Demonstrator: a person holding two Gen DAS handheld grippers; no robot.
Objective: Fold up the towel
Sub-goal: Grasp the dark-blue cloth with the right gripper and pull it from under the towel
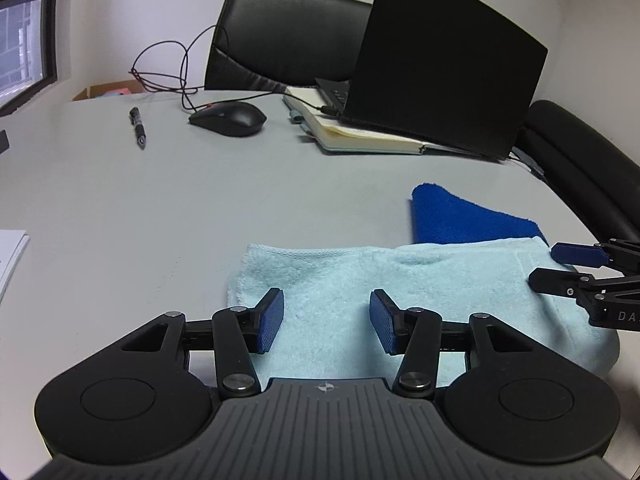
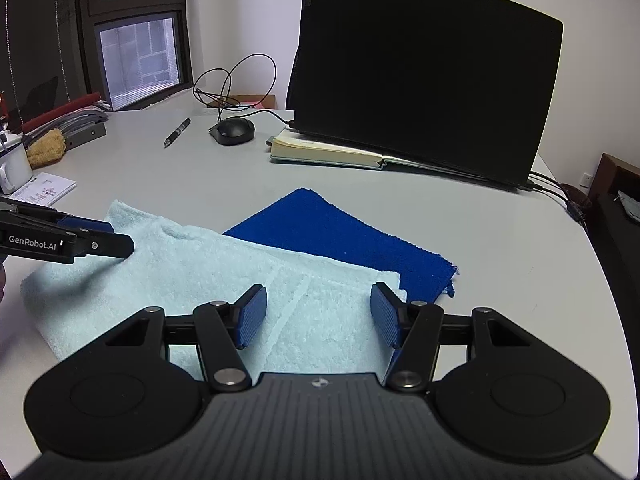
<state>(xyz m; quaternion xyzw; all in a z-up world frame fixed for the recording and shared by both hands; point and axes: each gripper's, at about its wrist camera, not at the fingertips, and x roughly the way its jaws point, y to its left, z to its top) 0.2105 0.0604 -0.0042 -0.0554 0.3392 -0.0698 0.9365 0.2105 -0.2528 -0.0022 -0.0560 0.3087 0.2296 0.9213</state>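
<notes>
A light blue towel lies folded on the grey table, partly over a dark blue towel. My left gripper is open and empty just above the light towel's left part. My right gripper is open and empty above the towel's right end, with the dark blue towel showing behind and to the right. Each gripper shows in the other's view: the right one at the towel's right edge, the left one at its left edge.
A black laptop stands on an open notebook at the back. A mouse with a cable and a pen lie behind the towels. Papers, a mug and files sit at the left. Black chairs stand past the table edge.
</notes>
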